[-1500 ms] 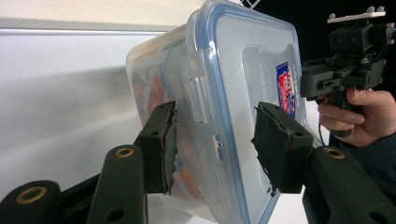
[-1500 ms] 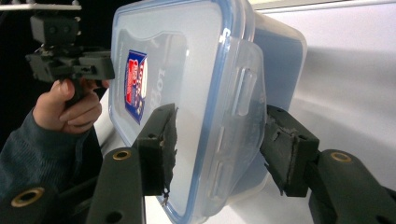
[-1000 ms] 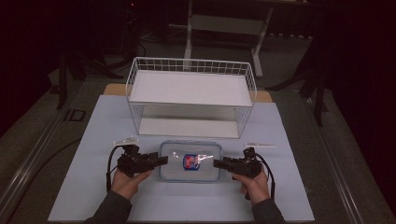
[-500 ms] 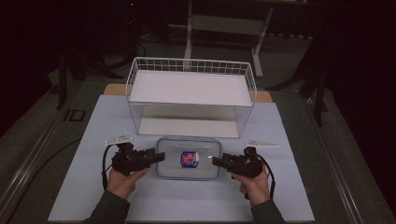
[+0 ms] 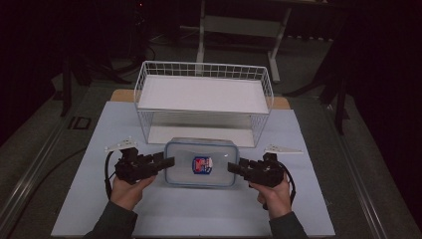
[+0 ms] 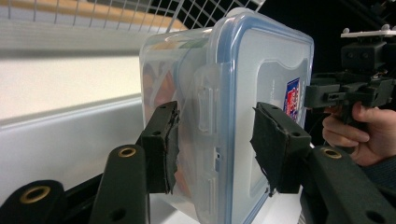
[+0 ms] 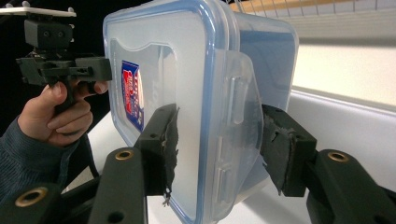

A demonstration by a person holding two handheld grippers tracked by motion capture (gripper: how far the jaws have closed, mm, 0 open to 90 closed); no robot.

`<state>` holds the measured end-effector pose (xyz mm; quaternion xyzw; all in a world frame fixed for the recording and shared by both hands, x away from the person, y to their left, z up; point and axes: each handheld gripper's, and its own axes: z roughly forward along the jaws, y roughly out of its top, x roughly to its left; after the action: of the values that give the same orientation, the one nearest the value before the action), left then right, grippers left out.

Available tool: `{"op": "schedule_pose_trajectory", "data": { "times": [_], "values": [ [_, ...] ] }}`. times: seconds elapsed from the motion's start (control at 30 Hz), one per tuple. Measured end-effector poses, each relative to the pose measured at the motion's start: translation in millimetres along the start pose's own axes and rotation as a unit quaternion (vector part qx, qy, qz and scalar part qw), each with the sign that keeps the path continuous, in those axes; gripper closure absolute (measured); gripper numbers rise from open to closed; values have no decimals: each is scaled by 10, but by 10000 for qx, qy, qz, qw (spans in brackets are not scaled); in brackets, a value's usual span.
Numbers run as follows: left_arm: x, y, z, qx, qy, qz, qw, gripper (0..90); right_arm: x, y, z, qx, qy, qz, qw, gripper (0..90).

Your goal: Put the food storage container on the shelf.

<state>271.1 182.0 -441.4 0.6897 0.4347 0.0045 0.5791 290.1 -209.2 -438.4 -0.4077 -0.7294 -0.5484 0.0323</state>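
A clear plastic container [image 5: 219,159] with a blue-rimmed lid and a red and blue label hangs level above the mat, in front of the wire rack. My left gripper [image 5: 169,162] is shut on its left end and my right gripper [image 5: 233,167] on its right end. In the left gripper view the pads [image 6: 163,140] clamp the container [image 6: 261,60] from lid to base beside a side clip, with the right gripper [image 6: 345,91] beyond. In the right gripper view the pads [image 7: 161,140] squeeze the container [image 7: 177,56] the same way, and the left gripper [image 7: 70,67] shows at its far end.
A white wire rack [image 5: 204,94] with a white shelf stands just behind the container. A pale blue mat [image 5: 199,214] covers the table, with dark floor and stands around it.
Both grippers have risen together with the container between them, lifting it off the mat and a little toward the rack. The jaws have kept their width.
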Motion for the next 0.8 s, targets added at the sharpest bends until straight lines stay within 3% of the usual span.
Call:
{"op": "schedule_pose_trajectory", "data": {
  "times": [0.47,0.8],
  "values": [
    [-155,252,-69,-168,-45,275,9995,517,161,268,-164,-205,-31,-320,9993,489],
    [-249,402,-90,-268,-54,438,9987,517,215,389,-248,-341,-34,-408,9986,489]
  ]
}}
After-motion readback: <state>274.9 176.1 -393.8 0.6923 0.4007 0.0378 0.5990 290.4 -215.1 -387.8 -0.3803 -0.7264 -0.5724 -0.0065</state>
